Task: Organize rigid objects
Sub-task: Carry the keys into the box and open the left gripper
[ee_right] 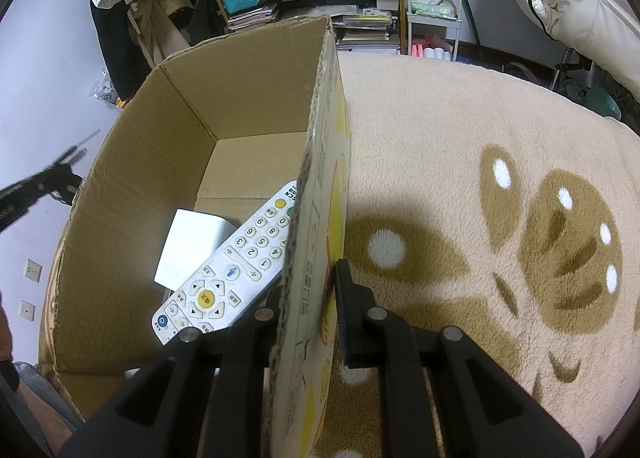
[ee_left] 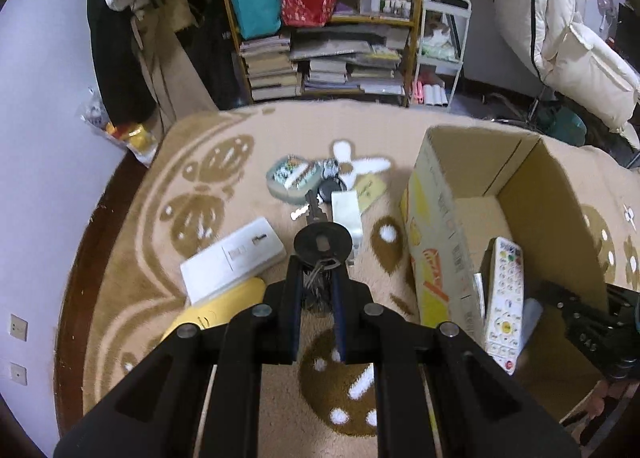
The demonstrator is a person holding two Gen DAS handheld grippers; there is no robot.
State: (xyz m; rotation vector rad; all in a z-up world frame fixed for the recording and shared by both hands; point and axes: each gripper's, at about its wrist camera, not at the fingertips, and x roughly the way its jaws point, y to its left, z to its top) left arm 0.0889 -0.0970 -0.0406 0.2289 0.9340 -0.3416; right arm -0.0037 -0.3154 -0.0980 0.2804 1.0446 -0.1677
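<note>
- The left wrist view looks steeply down along its own fingers onto a tan patterned blanket (ee_left: 224, 146), with a bookshelf (ee_left: 320, 18) beyond.
- The right wrist view sits close against the wall of a cardboard box (ee_right: 160, 162), facing the same shelves.
- Both views share the box (ee_left: 472, 162), the white remote (ee_left: 505, 298) (ee_right: 240, 258) inside it, and the blanket.

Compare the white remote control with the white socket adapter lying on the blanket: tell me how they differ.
The remote control lies inside the cardboard box; the socket adapter lies outside it on the blanket.
The remote control is long, narrow and covered in buttons, some coloured; the socket adapter is a broader block with only a few slots on its face.
The remote control leans tilted against the box wall; the socket adapter lies flat.
Both are white, rigid plastic.
</note>
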